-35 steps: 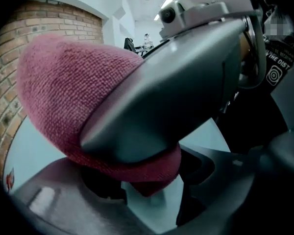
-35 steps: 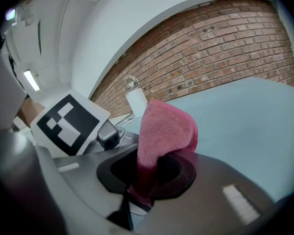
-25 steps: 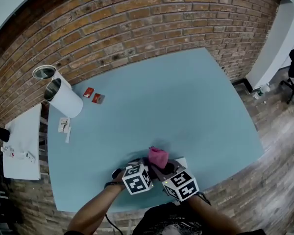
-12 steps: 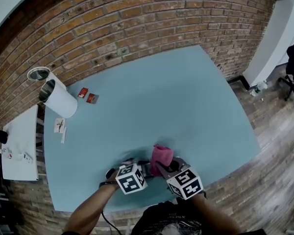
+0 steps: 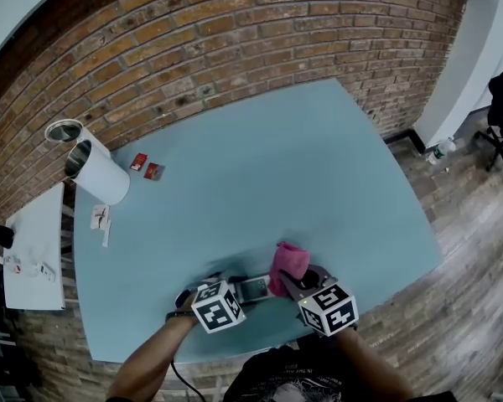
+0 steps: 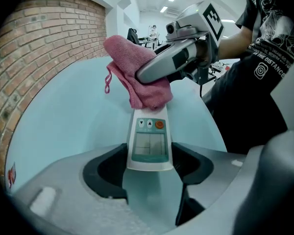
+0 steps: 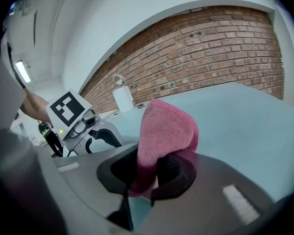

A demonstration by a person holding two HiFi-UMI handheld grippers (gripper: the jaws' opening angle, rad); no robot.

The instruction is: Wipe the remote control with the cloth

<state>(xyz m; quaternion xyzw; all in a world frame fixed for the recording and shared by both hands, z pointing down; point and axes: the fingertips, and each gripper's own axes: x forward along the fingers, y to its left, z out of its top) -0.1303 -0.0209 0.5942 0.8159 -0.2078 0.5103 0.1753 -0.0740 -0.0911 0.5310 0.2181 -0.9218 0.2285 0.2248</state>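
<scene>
Close to the near edge of the surface [image 5: 302, 166], we have the remote [image 5: 253, 289] clamped by its near end in our left tool [image 5: 240, 291], the jaws pressed against both its sides. The left gripper view shows the remote face up, with a pale screen, two arrow buttons and an orange one. Its far end is covered by the pink cloth [image 5: 287, 261], which drapes over it and touches it. Our right tool [image 5: 292, 280] has that cloth pinched between its jaws, which are closed tight on a fold, and the rest bunches up above them. Both tools sit just beside each other, meeting from opposite sides over the remote. Whether the remote touches the surface we cannot tell. Well apart, at the far left corner, is a white cylinder [image 5: 101, 172] with a metal tin [image 5: 64, 130] beside it and two small red packets [image 5: 145, 165] near them. Behind the surface runs a brick wall [image 5: 201, 48].
</scene>
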